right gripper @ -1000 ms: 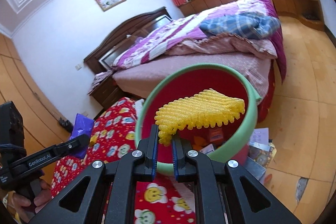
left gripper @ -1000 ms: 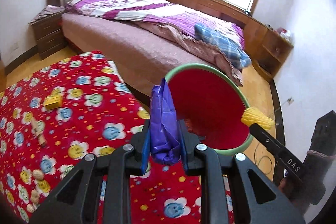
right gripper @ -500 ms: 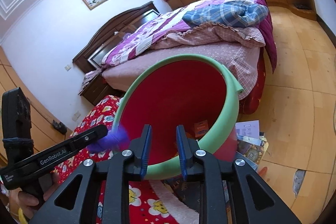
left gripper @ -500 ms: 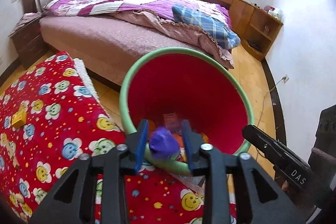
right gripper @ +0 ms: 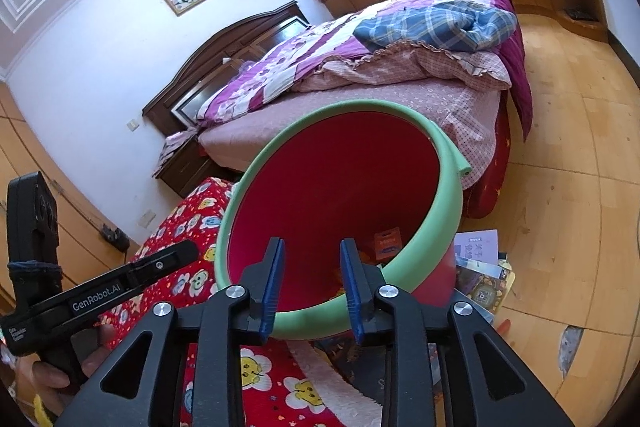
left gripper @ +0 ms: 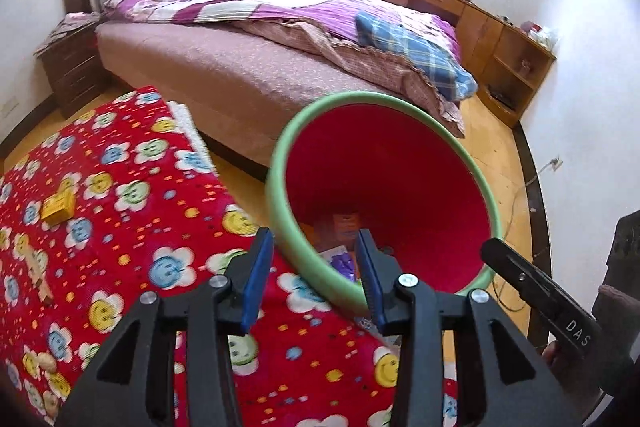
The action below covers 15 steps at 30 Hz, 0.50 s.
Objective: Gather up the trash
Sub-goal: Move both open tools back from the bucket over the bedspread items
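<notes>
A red bin with a green rim (left gripper: 280, 195) stands past the edge of the flowered blanket; the right wrist view also shows its rim (right gripper: 448, 195). A crumpled purple wrapper (left gripper: 342, 261) lies inside it, next to an orange packet (left gripper: 346, 223) (right gripper: 387, 245). My left gripper (left gripper: 314, 255) hangs over the near rim, its jaws opening with nothing pressed between the pads. My right gripper (right gripper: 312, 267) is also over the near rim, its jaws opening and empty. Each gripper shows in the other's view: the right gripper (left gripper: 520, 275) and the left gripper (right gripper: 160, 263).
On the red flowered blanket (left gripper: 120, 227) lie a yellow scrap (left gripper: 58, 209) and a pale stick-like scrap (left gripper: 36, 267). Papers and booklets (right gripper: 480, 267) lie on the wooden floor beside the bin. A bed (left gripper: 240, 67) stands behind, with a nightstand (left gripper: 68, 67) at its left.
The purple wrapper left my left gripper and now lies in the bin. The yellow ridged piece has gone from my right gripper. Both pairs of jaws have spread apart.
</notes>
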### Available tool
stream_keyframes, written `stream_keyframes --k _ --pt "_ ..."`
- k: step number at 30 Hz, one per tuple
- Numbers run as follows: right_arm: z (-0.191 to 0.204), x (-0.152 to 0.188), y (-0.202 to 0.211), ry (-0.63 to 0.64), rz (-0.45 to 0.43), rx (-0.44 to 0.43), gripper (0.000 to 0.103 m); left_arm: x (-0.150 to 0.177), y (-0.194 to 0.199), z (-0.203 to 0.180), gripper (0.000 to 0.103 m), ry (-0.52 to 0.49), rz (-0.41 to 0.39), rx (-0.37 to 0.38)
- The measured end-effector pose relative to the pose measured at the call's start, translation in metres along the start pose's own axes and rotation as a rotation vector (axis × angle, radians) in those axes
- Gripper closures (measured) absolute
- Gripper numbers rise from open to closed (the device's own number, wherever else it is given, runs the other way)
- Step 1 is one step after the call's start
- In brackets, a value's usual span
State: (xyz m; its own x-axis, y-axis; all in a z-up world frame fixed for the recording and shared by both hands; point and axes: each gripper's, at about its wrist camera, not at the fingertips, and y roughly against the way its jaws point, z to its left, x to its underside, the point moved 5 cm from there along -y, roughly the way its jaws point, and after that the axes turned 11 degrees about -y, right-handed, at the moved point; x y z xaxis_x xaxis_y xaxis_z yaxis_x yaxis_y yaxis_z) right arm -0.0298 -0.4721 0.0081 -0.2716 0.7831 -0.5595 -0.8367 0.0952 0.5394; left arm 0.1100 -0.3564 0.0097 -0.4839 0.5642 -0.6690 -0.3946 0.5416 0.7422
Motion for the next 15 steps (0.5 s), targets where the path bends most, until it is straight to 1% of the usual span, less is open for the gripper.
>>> stream_keyframes --k 1,4,8,12,15 --pt "0.001 0.001 0.0 0.004 0.002 -0.001 0.069 0.002 0.003 0.005 0.061 0.011 -0.001 -0.011" --pt "0.007 0.004 -0.001 0.015 0.003 -0.002 0.057 0.006 0.012 0.022 0.061 0.035 -0.008 -0.048" --pt "0.012 0.007 -0.003 0.031 0.007 0.004 0.053 0.014 0.018 0.048 0.061 0.084 -0.006 -0.107" --pt "0.016 0.009 -0.006 0.037 0.02 0.007 0.05 0.027 0.026 0.078 0.061 0.164 -0.005 -0.15" --pt "0.021 0.011 -0.008 0.046 0.025 0.011 0.047 0.035 0.033 0.1 0.061 0.208 -0.005 -0.199"
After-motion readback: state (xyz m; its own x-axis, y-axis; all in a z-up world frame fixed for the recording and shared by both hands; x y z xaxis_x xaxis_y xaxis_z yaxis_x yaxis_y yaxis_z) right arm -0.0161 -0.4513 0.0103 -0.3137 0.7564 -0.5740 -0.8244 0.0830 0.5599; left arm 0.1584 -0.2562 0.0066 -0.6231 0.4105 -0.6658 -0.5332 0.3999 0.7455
